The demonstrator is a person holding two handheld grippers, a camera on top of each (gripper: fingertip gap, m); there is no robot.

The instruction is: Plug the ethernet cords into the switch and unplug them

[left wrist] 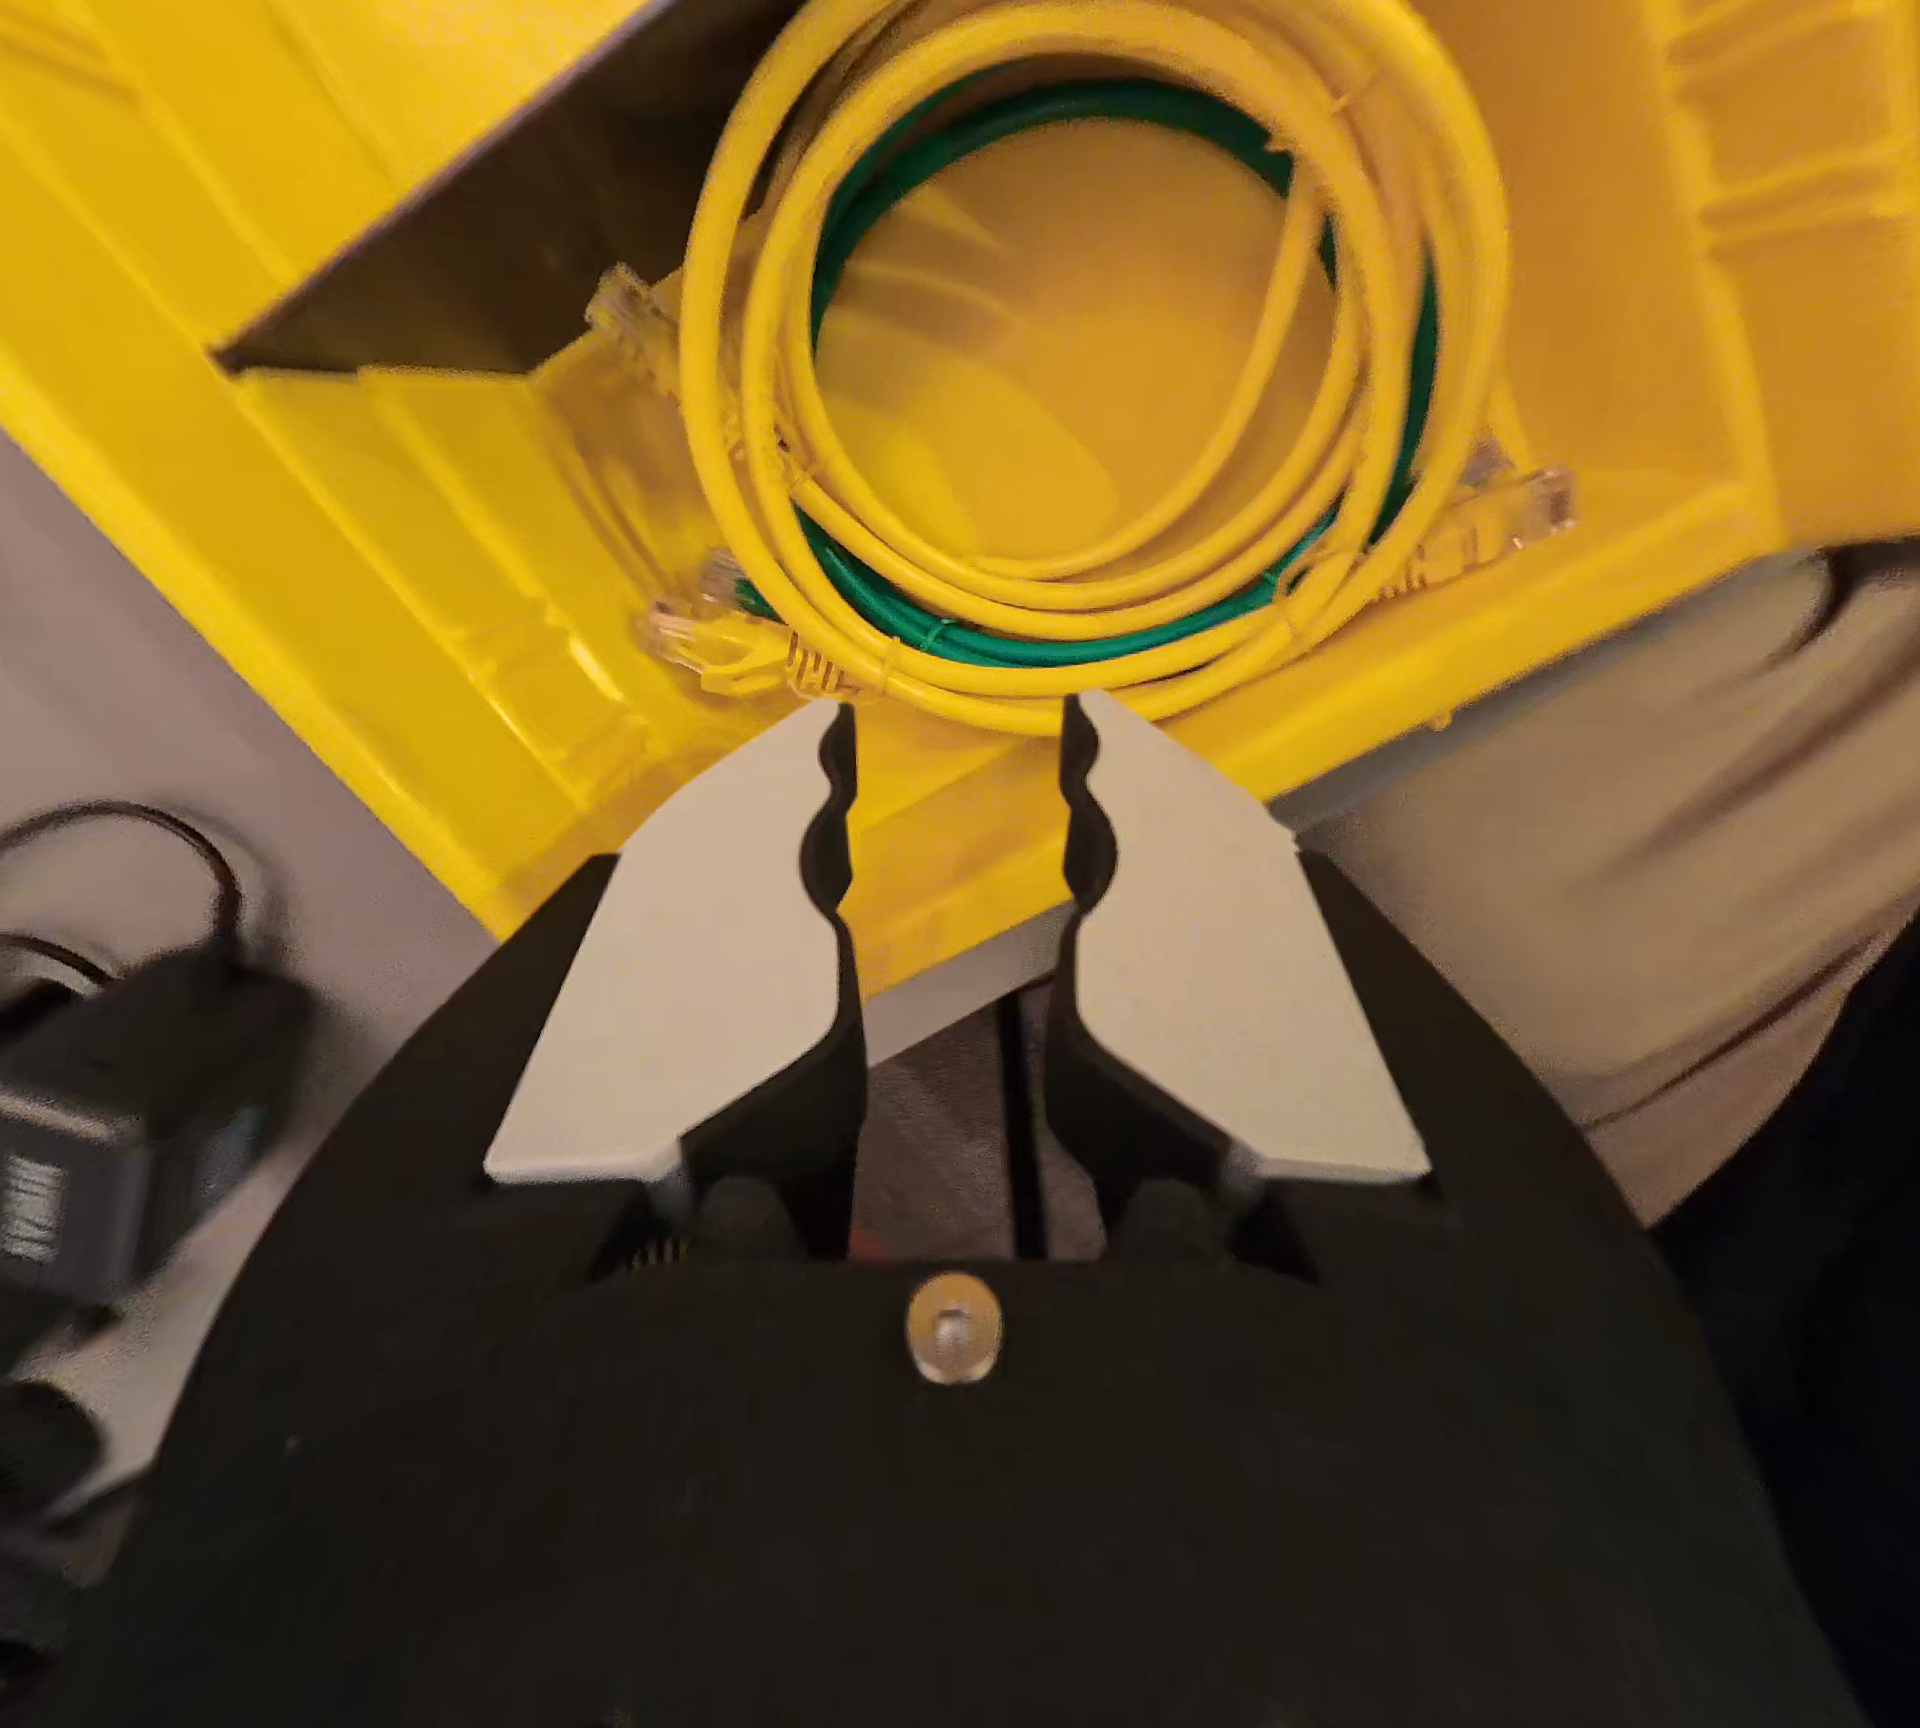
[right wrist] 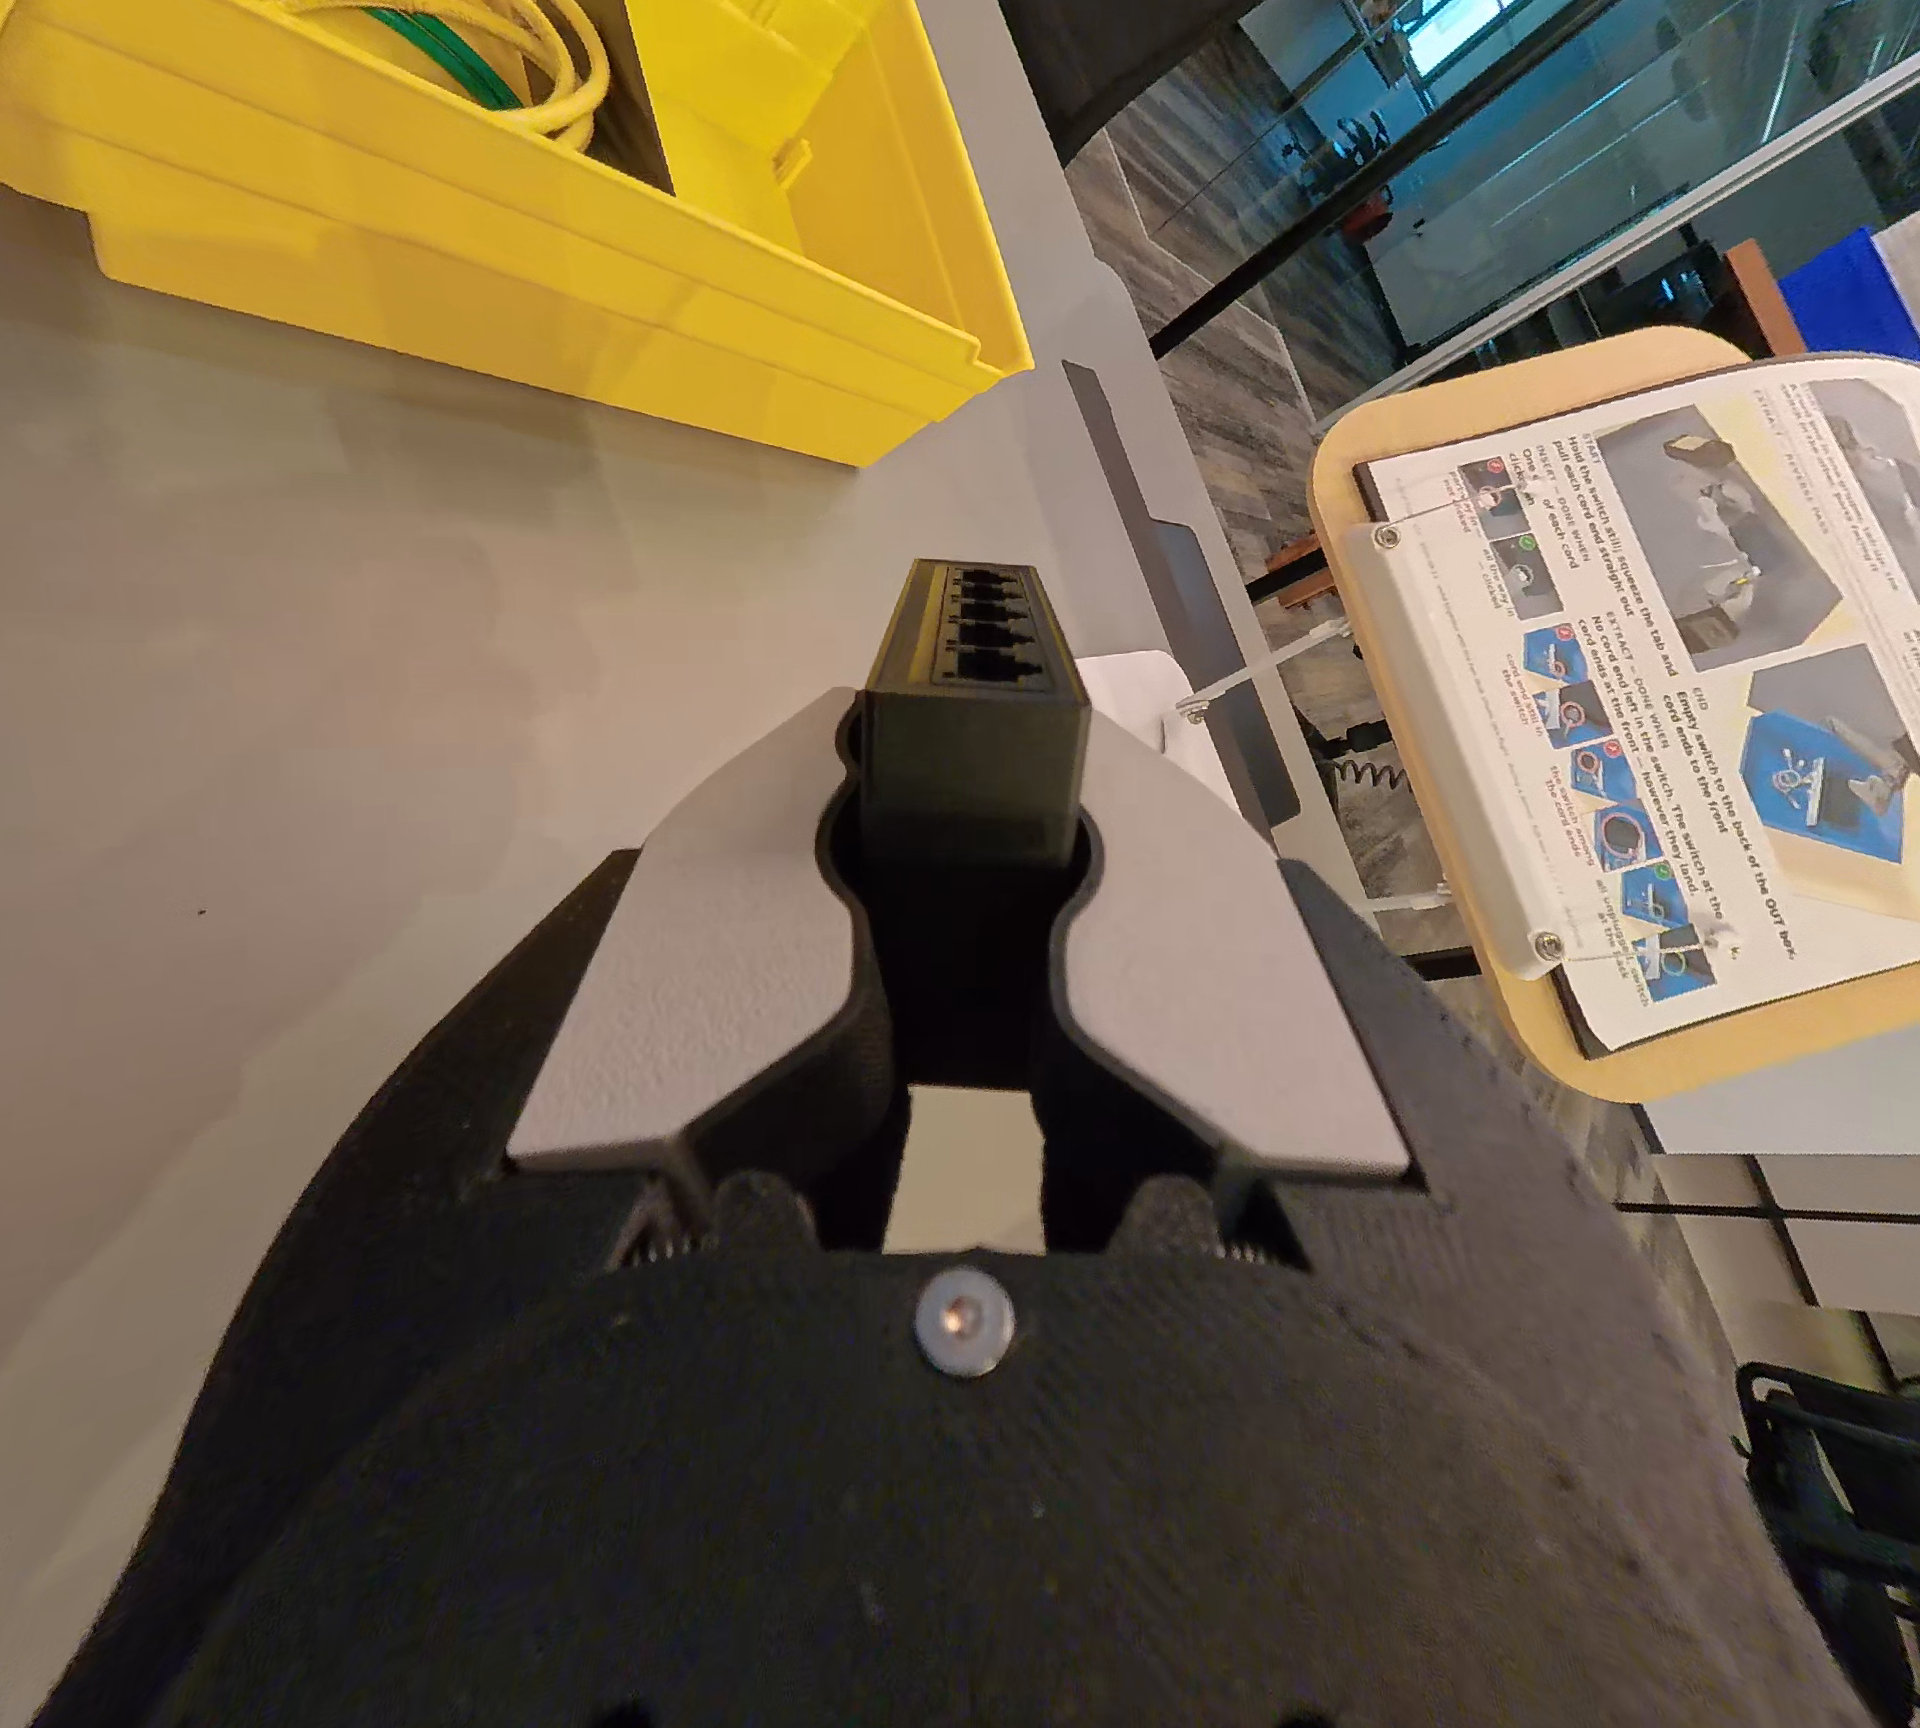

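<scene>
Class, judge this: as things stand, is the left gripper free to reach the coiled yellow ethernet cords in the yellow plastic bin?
Probably yes. The left gripper is open, just short of the coiled yellow ethernet cords, which lie uppermost in the open yellow plastic bin with nothing over them.

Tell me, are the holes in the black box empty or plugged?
Empty. The switch, held by the right gripper, shows open ports, and the cords lie coiled in the yellow bin.

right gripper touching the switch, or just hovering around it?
Touching. In the right wrist view the right gripper has both fingers pressed against the sides of the black switch, no gap visible on either side; the switch sits clamped between them.
</scene>
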